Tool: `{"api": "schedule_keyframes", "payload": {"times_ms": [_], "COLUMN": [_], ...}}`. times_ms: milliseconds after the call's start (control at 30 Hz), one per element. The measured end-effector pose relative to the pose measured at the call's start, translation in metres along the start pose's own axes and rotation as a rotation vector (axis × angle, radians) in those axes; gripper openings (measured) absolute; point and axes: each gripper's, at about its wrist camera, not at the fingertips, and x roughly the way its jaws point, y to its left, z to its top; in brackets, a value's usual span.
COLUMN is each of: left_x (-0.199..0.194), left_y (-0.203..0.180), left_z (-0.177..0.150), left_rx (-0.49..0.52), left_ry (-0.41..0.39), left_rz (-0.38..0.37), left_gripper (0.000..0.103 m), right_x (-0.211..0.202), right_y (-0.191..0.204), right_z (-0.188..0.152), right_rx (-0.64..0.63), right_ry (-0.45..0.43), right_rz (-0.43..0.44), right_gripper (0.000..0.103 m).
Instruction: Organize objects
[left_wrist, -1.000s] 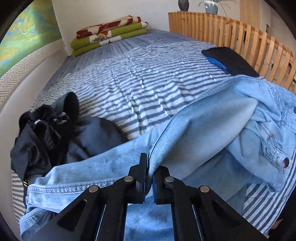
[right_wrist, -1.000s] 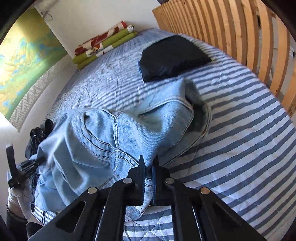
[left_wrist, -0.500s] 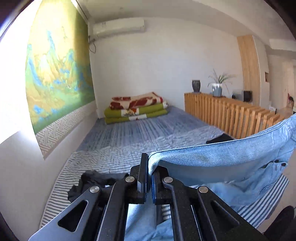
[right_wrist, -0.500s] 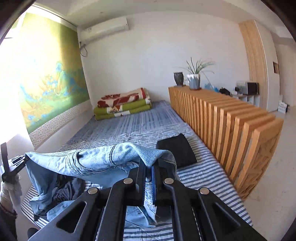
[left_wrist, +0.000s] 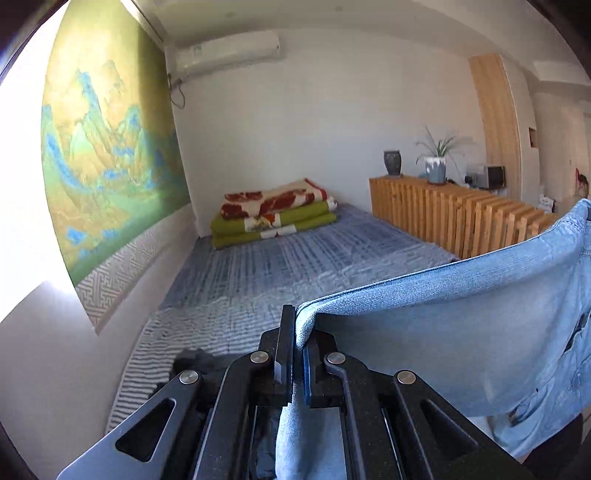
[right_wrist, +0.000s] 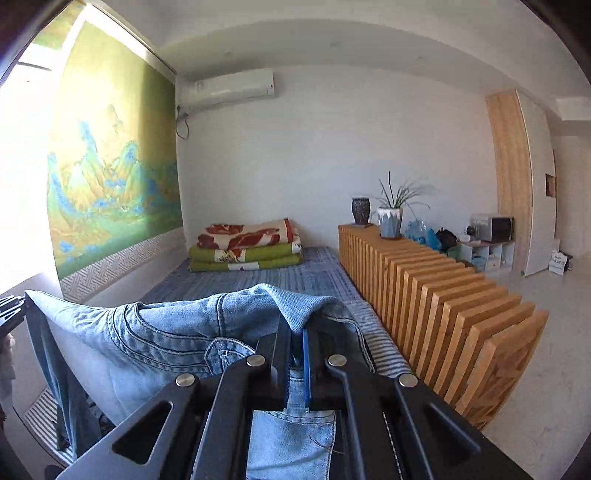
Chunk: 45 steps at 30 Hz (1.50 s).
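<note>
The left gripper (left_wrist: 294, 354) has its fingers clamped on one end of the jeans' waistband, and the jeans (left_wrist: 461, 332) hang above the near end of the bed (left_wrist: 295, 266), clear of the striped cover. A dark heap of clothes (left_wrist: 192, 363) lies on the bed below the left gripper. Further right, the right gripper (right_wrist: 293, 354) pinches the other end of the waistband in the same way.

The risk is a slip: each pair of fingers holds only a thin edge of heavy denim (the legs pull downward), so a quick shake may draw the cloth out of one grip. The hanging legs may also catch the dark heap.

The waistband runs about level, from one gripper to the other, across the bed. The long axis of the jeans seems to point down, with the legs below, mostly hidden.
</note>
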Motion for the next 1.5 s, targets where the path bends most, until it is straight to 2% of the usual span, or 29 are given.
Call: {"api": "schedule_keyframes", "payload": {"times_ms": [133,267,333,367,400,433,500,567,600,667,800,933,967,1067,1133,1233,1333,1433,1467,1500], "left_x": [0.120,0.239,0.296,0.312,0.321,0.324,0.318,0.307,0.301,0.281,0.213,0.142,0.127,0.097,0.090,0.091,0.103,0.119,0.122,0.123], "left_y": [-0.040,-0.105,-0.131,-0.139,-0.145,-0.151,-0.154,-0.147,-0.141,-0.122,-0.069,-0.020,-0.007,0.031,0.059,0.092,0.108,0.113,0.113,0.112], "left_z": [-0.018,-0.039,-0.053,-0.061,-0.066,-0.073,-0.084,-0.089,-0.088,-0.084,-0.093,-0.139,-0.154,-0.209,-0.246,-0.288,-0.313,-0.326,-0.328,-0.328], "left_rx": [0.051,0.100,0.099,0.087,0.082,0.081,0.100,0.114,0.106,0.063,-0.008,-0.026,-0.034,-0.057,-0.120,-0.204,-0.255,-0.350,-0.370,-0.377], "left_ry": [0.184,0.313,0.432,0.476,0.497,0.500,0.486,0.472,0.470,0.471,0.448,0.466,0.479,0.544,0.605,0.655,0.689,0.687,0.682,0.671], "left_rz": [-0.006,-0.020,-0.076,-0.089,-0.096,-0.108,-0.119,-0.114,-0.129,-0.156,-0.185,-0.146,-0.129,-0.007,0.035,0.091,0.118,0.058,0.041,0.032], "left_gripper": [0.002,0.004,0.011,0.021,0.031,0.034,0.043,0.045,0.048,0.055,0.060,0.064,0.064,0.064,0.064,0.064,0.064,0.064,0.062,0.037], "right_x": [0.106,0.219,0.276,0.302,0.322,0.333,0.336,0.329,0.327,0.312,0.269,0.219,0.206,0.174,0.157,0.142,0.136,0.131,0.129,0.128], "right_y": [-0.025,-0.067,-0.088,-0.100,-0.112,-0.120,-0.127,-0.128,-0.131,-0.133,-0.120,-0.088,-0.081,-0.060,-0.050,-0.034,-0.018,-0.007,-0.005,-0.005], "right_z": [-0.041,-0.076,-0.094,-0.107,-0.120,-0.132,-0.147,-0.157,-0.157,-0.157,-0.153,-0.155,-0.158,-0.168,-0.177,-0.190,-0.203,-0.213,-0.216,-0.218], "right_rx": [0.043,0.080,0.084,0.100,0.132,0.163,0.155,0.131,0.133,0.152,0.188,0.154,0.147,0.146,0.152,0.161,0.165,0.168,0.175,0.183], "right_ry": [0.166,0.330,0.447,0.535,0.608,0.651,0.651,0.639,0.641,0.625,0.579,0.542,0.533,0.520,0.518,0.531,0.557,0.576,0.580,0.584], "right_rz": [-0.062,-0.165,-0.184,-0.200,-0.226,-0.231,-0.243,-0.236,-0.228,-0.213,-0.123,-0.028,-0.010,0.044,0.062,0.081,0.095,0.101,0.105,0.107], "right_gripper": [0.004,0.004,0.005,0.005,0.005,0.008,0.009,0.018,0.023,0.023,0.023,0.023,0.023,0.025,0.025,0.026,0.026,0.026,0.026,0.026]}}
